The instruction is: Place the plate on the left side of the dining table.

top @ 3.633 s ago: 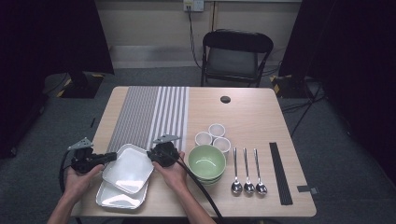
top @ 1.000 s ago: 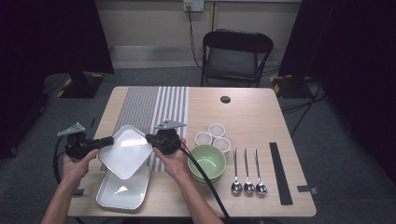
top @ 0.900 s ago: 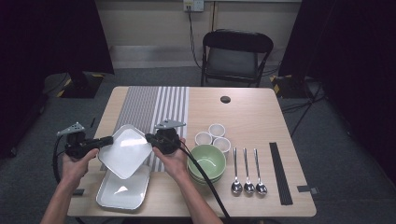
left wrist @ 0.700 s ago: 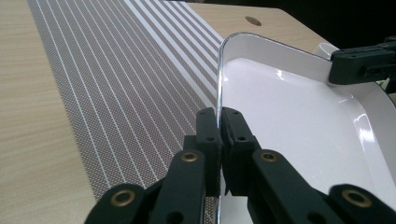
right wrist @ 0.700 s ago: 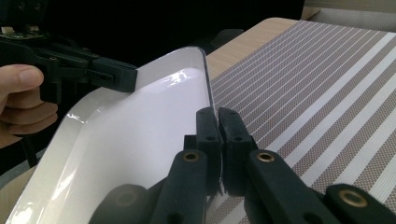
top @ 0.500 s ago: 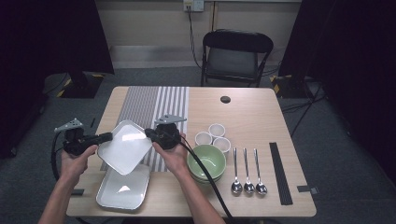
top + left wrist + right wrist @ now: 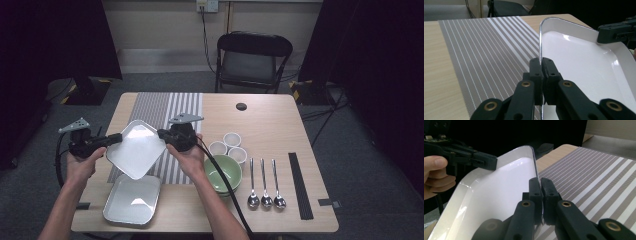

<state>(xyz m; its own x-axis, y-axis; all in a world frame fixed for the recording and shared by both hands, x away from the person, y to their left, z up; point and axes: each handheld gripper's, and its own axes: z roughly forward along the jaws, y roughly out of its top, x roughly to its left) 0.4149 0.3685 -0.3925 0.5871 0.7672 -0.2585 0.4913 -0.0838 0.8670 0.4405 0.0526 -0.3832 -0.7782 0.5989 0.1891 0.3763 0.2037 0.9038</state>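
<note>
A white square plate (image 7: 135, 149) hangs in the air above the striped placemat (image 7: 170, 110), held from both sides. My left gripper (image 7: 116, 138) is shut on its left rim, and my right gripper (image 7: 161, 134) is shut on its right rim. In the left gripper view the pads (image 7: 541, 65) pinch the thin rim of the white plate (image 7: 579, 57). The right gripper view shows its pads (image 7: 539, 185) clamped on the rim of the same plate (image 7: 499, 192), with the other gripper across it. A second white square plate (image 7: 133, 199) lies on the table near the front edge.
Stacked green bowls (image 7: 223, 173) sit right of the person's right forearm, with three small white cups (image 7: 228, 146) behind them. Three spoons (image 7: 265, 186) and a black strip (image 7: 300, 185) lie at the right. A black chair (image 7: 252, 60) stands beyond the table (image 7: 260, 120).
Both grippers have lifted the top plate off the one below it and raised it higher, drifting toward the far side over the placemat. The lower plate stays on the table.
</note>
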